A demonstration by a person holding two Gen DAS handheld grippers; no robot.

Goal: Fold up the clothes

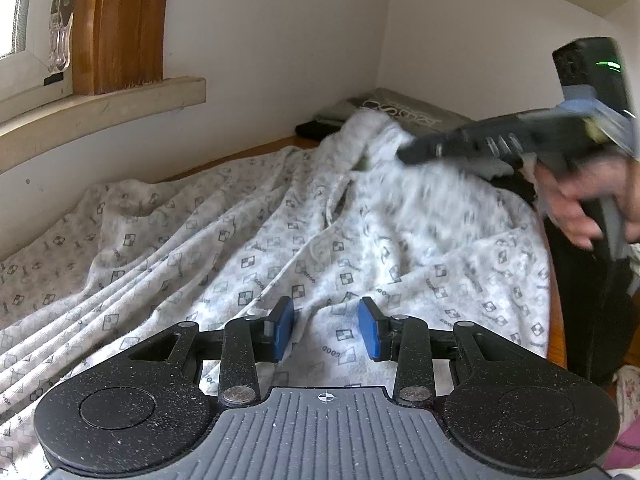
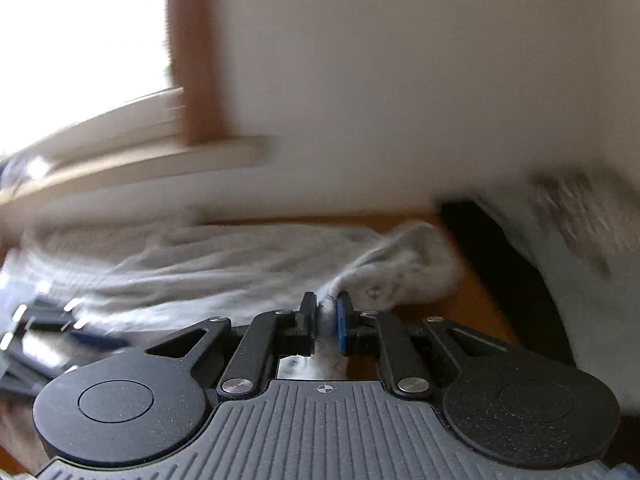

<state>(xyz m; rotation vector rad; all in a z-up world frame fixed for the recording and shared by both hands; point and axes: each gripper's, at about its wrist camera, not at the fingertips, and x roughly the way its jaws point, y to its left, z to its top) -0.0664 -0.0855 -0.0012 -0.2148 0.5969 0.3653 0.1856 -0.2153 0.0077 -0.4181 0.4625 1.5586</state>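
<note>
Your left gripper (image 1: pixel 325 328) sits low over the white printed cotton garment (image 1: pixel 248 248), its blue-padded fingers (image 1: pixel 283 328) spread apart with a ridge of the cloth rising between them; the pads stand clear of the fabric on both sides, so nothing is pinched there. The garment lies rumpled across the brown wooden tabletop (image 1: pixel 557 320), running from the far left under the pale window sill (image 1: pixel 100 108) to the right edge, with long creases fanning toward the lower left. It carries small grey checkered squares and lettering all over.

Further right, your right gripper (image 2: pixel 327 320) is nearly closed, its black fingers (image 2: pixel 307 320) pinching a bunched corner of the same garment (image 2: pixel 400 280) between the pads. From the left wrist view that gripper (image 1: pixel 404 154) shows blurred, held by your right hand (image 1: pixel 584 200), with the cloth lifted into a peak beneath its tip. Behind the peak, a flat grey printed box (image 1: pixel 400 110) lies against the white wall. The right wrist view is smeared, so fine detail of the fabric is unclear there.
</note>
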